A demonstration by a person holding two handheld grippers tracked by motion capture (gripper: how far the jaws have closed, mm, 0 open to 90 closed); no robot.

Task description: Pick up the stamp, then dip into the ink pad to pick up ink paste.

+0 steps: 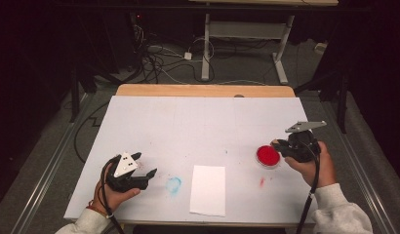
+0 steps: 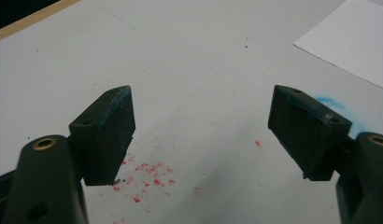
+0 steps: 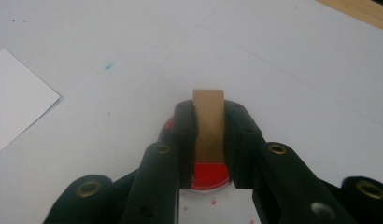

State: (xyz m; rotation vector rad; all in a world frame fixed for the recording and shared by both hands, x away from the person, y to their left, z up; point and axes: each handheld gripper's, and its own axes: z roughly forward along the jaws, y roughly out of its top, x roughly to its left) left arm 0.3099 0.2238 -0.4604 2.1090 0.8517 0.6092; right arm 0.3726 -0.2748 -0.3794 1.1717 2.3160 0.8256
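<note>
Right fingers (image 3: 236, 135) clamp a wooden stamp (image 3: 209, 123) above the red pad (image 1: 268, 156); left fingers (image 2: 105, 133) gape empty.

Your high view looks forward and down over the whole white table (image 1: 203, 122) from your side. Your left gripper view sits low and close to the tabletop, sharing the white paper sheet (image 2: 353, 42) (image 1: 208, 189) with it. Your right gripper view, equally close, shares the red ink pad (image 3: 209, 176) (image 1: 268, 156).

No lettering, label, brand or number can be read anywhere: the white paper sheet (image 1: 208, 189) on the table is blank.
</note>
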